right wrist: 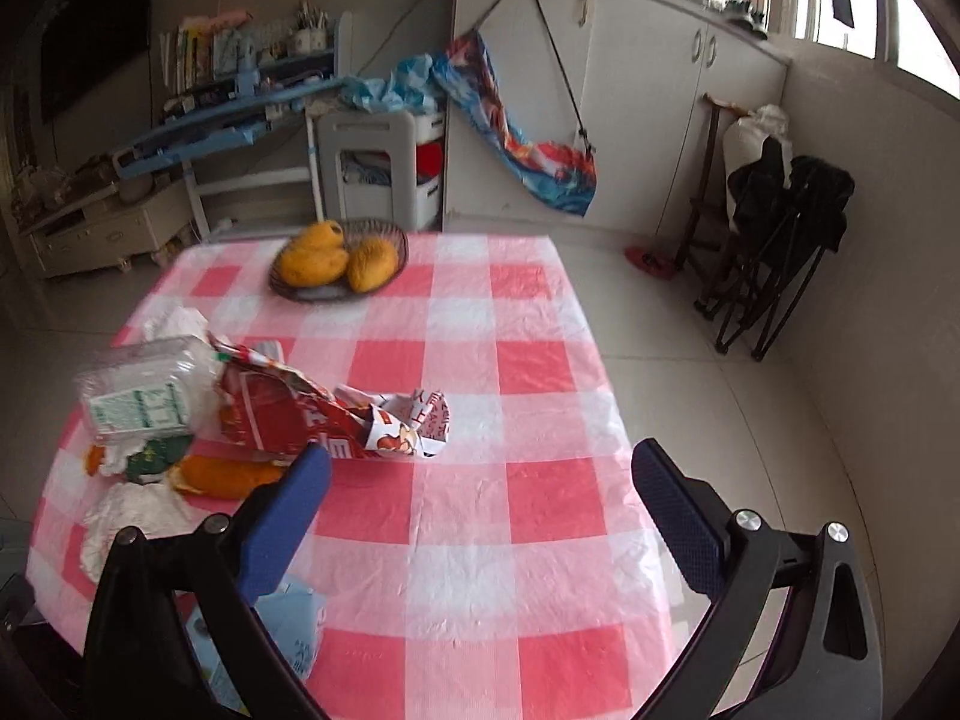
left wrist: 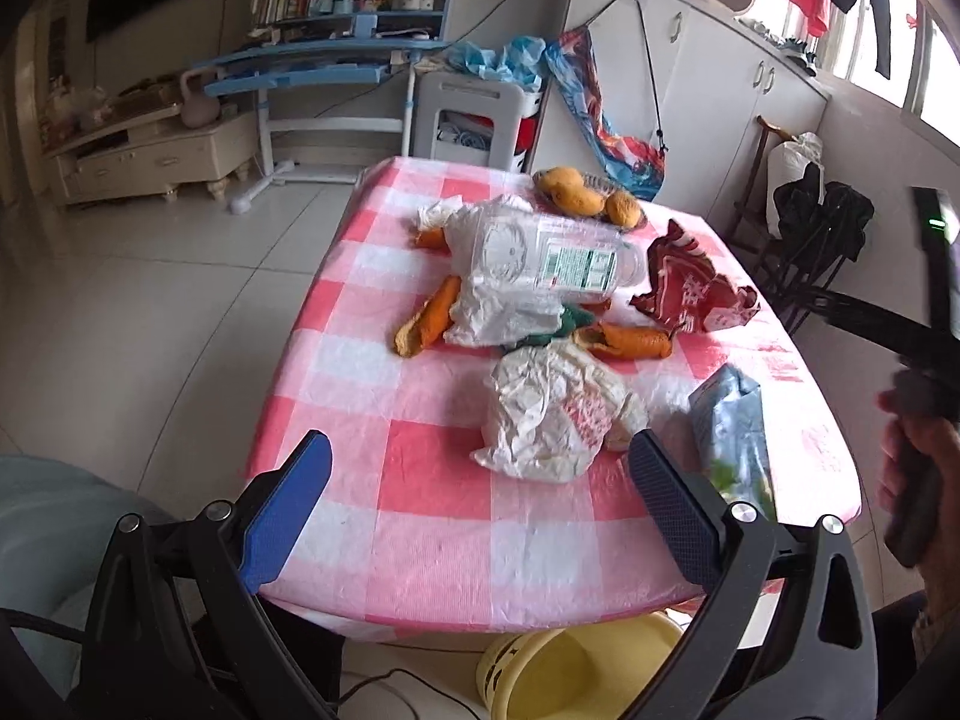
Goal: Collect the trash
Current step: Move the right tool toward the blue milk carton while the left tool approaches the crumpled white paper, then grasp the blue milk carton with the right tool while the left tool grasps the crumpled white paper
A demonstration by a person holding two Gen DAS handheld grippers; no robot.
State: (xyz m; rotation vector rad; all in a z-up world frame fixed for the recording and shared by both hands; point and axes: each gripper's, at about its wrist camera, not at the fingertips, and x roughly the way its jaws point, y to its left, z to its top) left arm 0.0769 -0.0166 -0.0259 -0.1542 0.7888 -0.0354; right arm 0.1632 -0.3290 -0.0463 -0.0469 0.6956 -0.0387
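Left wrist view: the left gripper (left wrist: pixel 480 468) hangs spread wide and empty over the near edge of the table (left wrist: pixel 432 540), a yellow bin (left wrist: pixel 576 672) on the floor below. Just ahead lies a crumpled white bag (left wrist: pixel 552 420), with a blue packet (left wrist: pixel 729 420) to its right. Beyond them orange peels (left wrist: pixel 630 339), a clear bottle (left wrist: pixel 558 258) and a red wrapper (left wrist: pixel 690 288) crowd together. Farthest, a bowl of mangoes (left wrist: pixel 576 192). The right gripper (right wrist: pixel 480 504) is likewise released, over bare cloth, the red wrapper close ahead on its left.

Bare tablecloth (right wrist: pixel 480 540) beside trash pile (right wrist: pixel 198 420)
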